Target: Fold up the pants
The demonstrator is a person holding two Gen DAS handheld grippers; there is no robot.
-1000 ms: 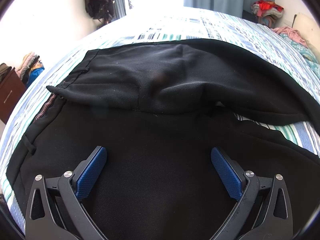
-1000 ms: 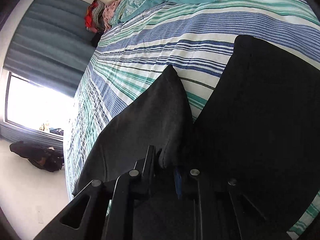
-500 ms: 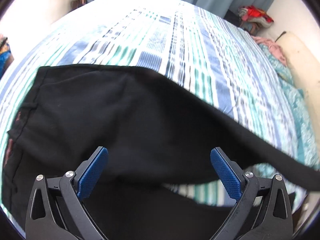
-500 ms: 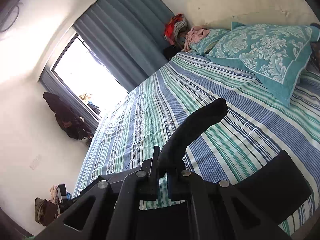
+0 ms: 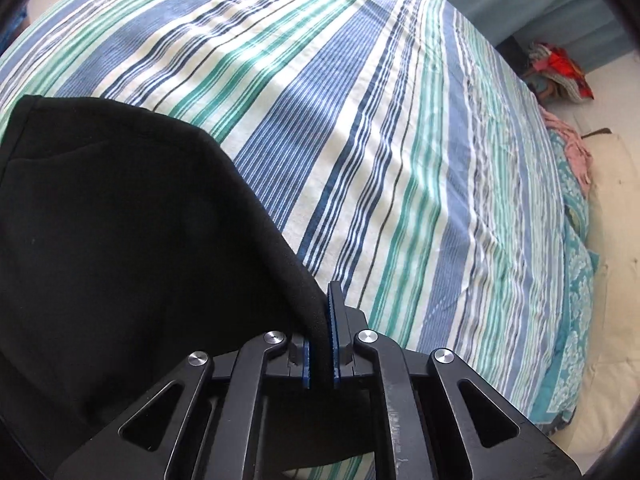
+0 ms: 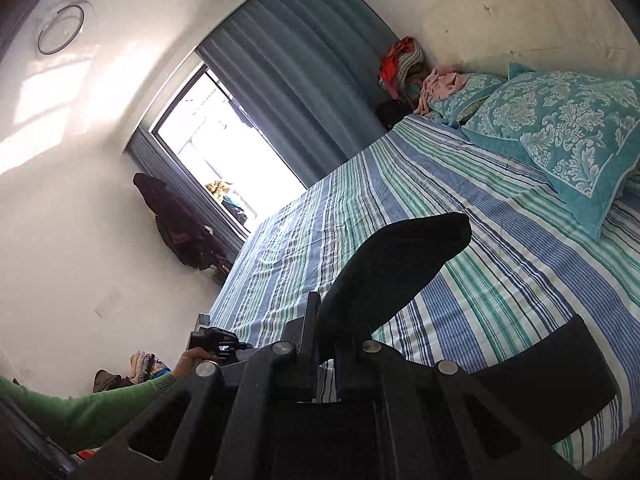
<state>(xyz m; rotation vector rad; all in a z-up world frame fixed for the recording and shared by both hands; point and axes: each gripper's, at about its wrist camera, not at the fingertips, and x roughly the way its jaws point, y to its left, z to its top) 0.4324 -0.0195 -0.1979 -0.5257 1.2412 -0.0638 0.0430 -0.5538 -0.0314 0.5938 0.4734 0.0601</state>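
Observation:
The black pants [image 5: 120, 240] lie on the striped bed sheet [image 5: 400, 140]. My left gripper [image 5: 320, 320] is shut on a raised fold of the pants' edge, which drapes away to the left. My right gripper [image 6: 326, 344] is shut on a pant leg end [image 6: 392, 264] that sticks up past the fingers above the bed. The other leg [image 6: 560, 376] lies flat at the lower right of the right wrist view.
Teal patterned pillows [image 6: 560, 136] sit at the head of the bed. A window [image 6: 224, 160] with blue curtains [image 6: 296, 68] is beyond the bed. A clothes pile [image 5: 556, 68] lies in the corner. My green-sleeved arm [image 6: 100, 404] shows at the left.
My left gripper has closed on the pants' edge; it was open half a second ago. My right gripper has lifted the leg end higher and tilted up toward the window.

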